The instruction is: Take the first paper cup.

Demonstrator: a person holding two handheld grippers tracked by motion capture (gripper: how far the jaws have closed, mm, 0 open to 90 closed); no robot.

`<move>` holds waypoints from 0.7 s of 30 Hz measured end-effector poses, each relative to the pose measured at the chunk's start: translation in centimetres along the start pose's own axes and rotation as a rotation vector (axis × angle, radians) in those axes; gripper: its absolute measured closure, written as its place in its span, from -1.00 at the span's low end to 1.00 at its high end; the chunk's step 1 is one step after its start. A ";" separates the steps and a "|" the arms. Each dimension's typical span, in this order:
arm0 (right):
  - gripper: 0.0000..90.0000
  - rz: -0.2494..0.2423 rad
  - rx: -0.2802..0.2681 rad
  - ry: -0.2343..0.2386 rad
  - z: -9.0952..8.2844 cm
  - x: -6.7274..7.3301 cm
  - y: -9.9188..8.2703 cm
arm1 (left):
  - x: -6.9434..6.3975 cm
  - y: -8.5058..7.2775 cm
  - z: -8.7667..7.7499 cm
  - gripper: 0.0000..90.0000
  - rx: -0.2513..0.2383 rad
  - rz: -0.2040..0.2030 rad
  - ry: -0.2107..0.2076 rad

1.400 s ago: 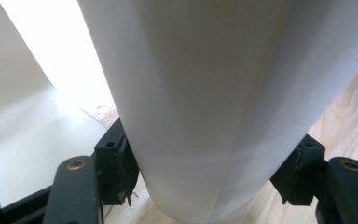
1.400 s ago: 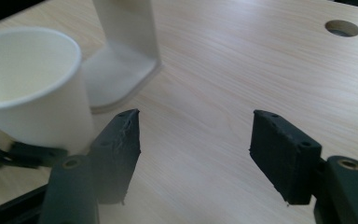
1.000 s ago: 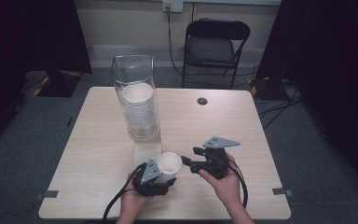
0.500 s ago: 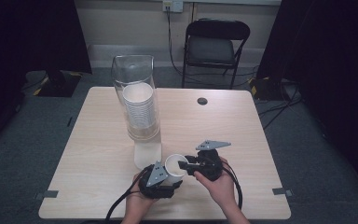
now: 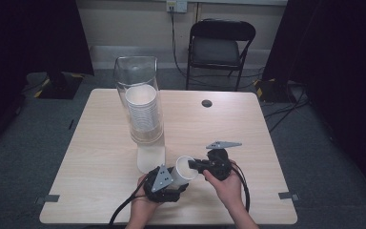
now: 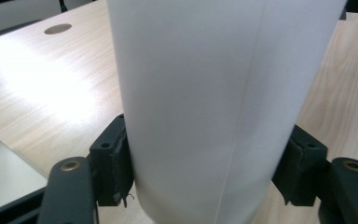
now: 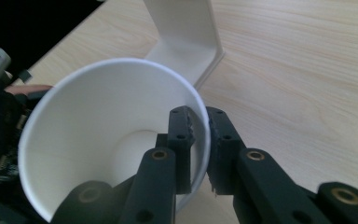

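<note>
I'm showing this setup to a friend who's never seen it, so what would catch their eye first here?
First, the white paper cup at the near edge of the table, caught between both tools: the right tool pinches its rim, one jaw inside and one outside, while the left tool flanks its body, its jaws having just been opening. Next, the tall clear dispenser with its stack of cups, standing left of the table's centre.

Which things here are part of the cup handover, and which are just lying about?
In the job:
paper cup
left gripper, jaws around the cup's body, just been opening
right gripper, pinching the cup's rim
cup dispenser with stacked cups

Lying about:
folding chair
table grommet
</note>
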State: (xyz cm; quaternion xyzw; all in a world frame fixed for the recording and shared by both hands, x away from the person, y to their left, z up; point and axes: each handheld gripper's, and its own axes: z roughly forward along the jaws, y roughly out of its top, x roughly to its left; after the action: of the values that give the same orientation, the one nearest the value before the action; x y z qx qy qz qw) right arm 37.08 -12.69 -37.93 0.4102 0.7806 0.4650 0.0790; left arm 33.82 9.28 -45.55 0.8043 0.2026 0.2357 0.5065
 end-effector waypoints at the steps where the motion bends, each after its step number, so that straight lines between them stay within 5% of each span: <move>1: 0.89 -0.009 0.002 -0.023 -0.1 -0.1 0.1 | 0.3 -0.1 0.0 -0.49 0.006 -0.003 0.009; 5: 0.89 -0.017 -0.005 -0.057 -0.8 -0.8 0.6 | 0.7 -0.3 -0.4 -0.61 -0.017 -0.034 0.004; 9: 0.89 -0.031 -0.008 -0.144 -1.2 -2.0 1.0 | 1.0 -0.3 -0.6 -0.68 -0.017 -0.057 -0.006; 12: 0.89 -0.017 -0.010 -0.178 -1.6 -2.9 1.3 | 1.6 -0.6 -0.9 -0.83 -0.011 -0.104 -0.026; 13: 0.88 -0.013 -0.007 -0.245 -2.1 -4.1 1.8 | 2.1 -0.8 -1.2 -0.87 0.006 -0.132 -0.031; 17: 0.88 -0.007 0.017 -0.318 -2.5 -5.8 2.3 | 3.2 -1.6 -1.8 -1.00 0.021 -0.205 -0.024; 21: 0.87 0.025 0.036 -0.347 -2.3 -7.2 2.6 | 3.8 -2.1 -2.4 -1.00 0.021 -0.217 -0.009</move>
State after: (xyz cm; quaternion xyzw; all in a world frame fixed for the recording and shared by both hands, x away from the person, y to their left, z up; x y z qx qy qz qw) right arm 42.07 -18.72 -36.41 0.4952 0.7583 0.3742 0.1995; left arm 35.24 13.99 -45.87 0.7841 0.2885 0.1738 0.5213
